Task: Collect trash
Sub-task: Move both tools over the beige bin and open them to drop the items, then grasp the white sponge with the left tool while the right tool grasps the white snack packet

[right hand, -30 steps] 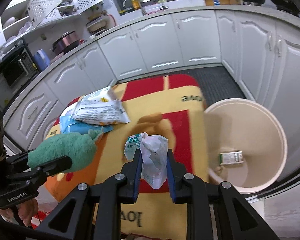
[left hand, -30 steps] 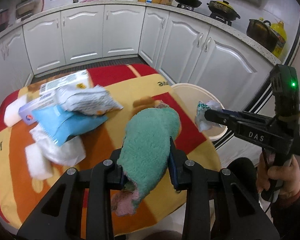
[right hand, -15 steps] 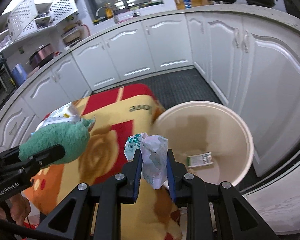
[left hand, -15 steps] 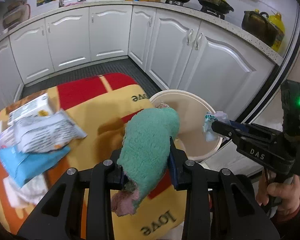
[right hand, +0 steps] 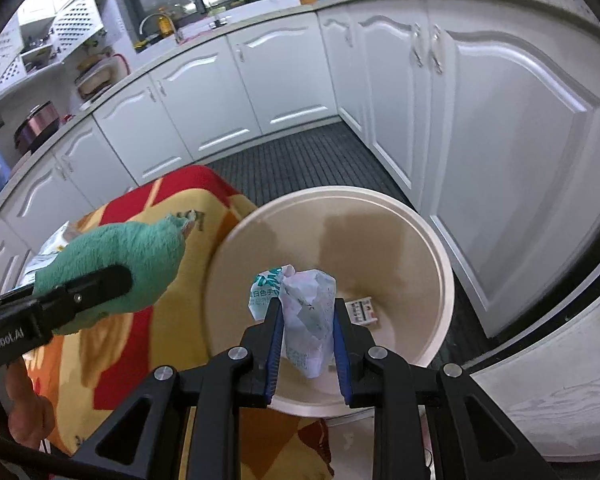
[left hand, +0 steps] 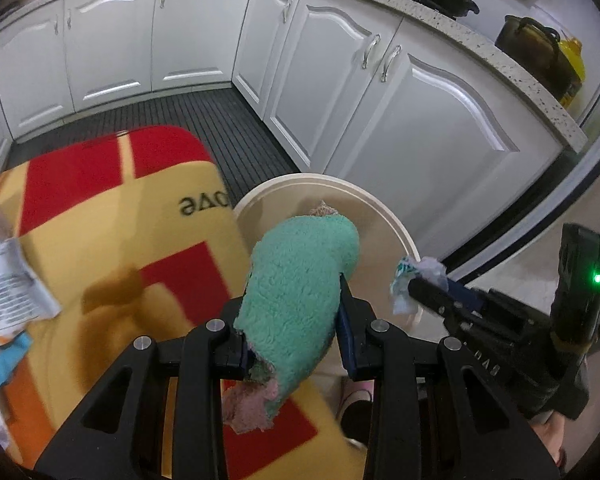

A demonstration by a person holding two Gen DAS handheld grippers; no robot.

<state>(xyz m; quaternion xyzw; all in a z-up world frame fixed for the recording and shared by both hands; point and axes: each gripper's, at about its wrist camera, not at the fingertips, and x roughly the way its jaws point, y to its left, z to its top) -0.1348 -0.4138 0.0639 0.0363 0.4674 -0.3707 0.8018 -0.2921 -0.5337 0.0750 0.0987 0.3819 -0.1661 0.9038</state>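
Note:
My left gripper point(left hand: 296, 320) is shut on a fluffy green cloth point(left hand: 300, 276) with a pink frayed end, held at the edge of the table beside the cream trash bin point(left hand: 396, 224). The same cloth point(right hand: 116, 256) shows at the left of the right wrist view. My right gripper point(right hand: 306, 320) is shut on a crumpled white and green wrapper point(right hand: 306, 308), which hangs over the open bin point(right hand: 440, 264). The right gripper's tip with the wrapper point(left hand: 404, 280) appears at the bin's right rim in the left wrist view. A small flat packet point(right hand: 362, 310) lies on the bin's floor.
A table with a red, yellow and orange cloth point(left hand: 100, 224) stands left of the bin. White and blue wrappers point(left hand: 8, 284) lie at its left edge. White kitchen cabinets point(right hand: 480, 140) curve behind the bin, above dark ribbed flooring point(right hand: 300, 160). A person's hand point(right hand: 24, 412) holds the left gripper.
Both grippers have swung from over the table towards the bin, each keeping its load. The bin now lies under the wrapper and close ahead of the green cloth. The wrappers slid out to the left.

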